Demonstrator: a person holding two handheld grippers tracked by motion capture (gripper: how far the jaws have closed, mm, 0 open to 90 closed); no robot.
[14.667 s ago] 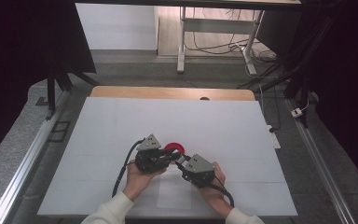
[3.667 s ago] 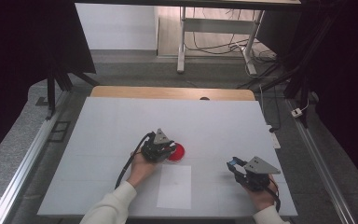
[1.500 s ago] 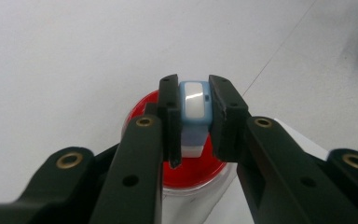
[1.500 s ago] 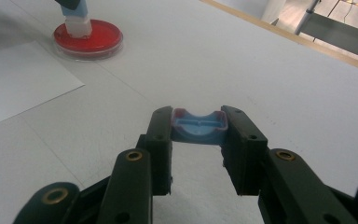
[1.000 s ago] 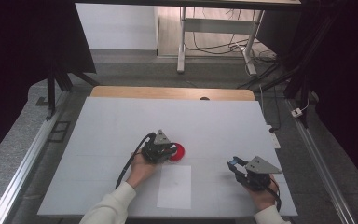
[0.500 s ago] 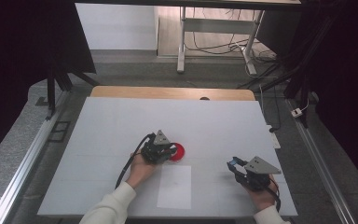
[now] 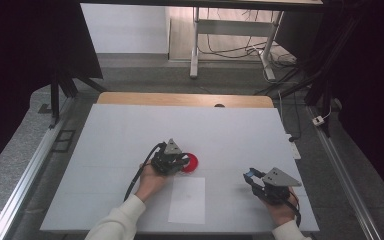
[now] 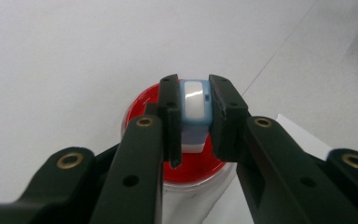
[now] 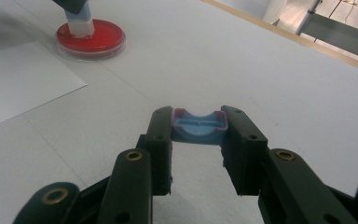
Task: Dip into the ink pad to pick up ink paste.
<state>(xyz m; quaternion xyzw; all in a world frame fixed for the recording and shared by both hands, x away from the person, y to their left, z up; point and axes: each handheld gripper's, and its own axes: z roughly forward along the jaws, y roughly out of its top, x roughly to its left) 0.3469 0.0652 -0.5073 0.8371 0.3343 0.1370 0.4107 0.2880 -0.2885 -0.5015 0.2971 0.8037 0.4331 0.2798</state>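
Over on the left, the left gripper [image 8: 191, 116] pinches a small blue-and-white plastic block [image 8: 195, 105], held upright on a round red dish in a clear rim [image 8: 142, 100] on the white table [image 7: 105, 130]. Just beside the dish lies a white paper sheet [image 7: 187, 200]; its faint print is too small to read. Well apart on the right, the right gripper [image 9: 198, 128] clamps a light-blue plastic cap [image 9: 198, 127] above the tabletop.

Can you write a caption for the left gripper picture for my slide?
Left tongs clamp a small blue-and-white stamp upright on a red ink pad on the white table.
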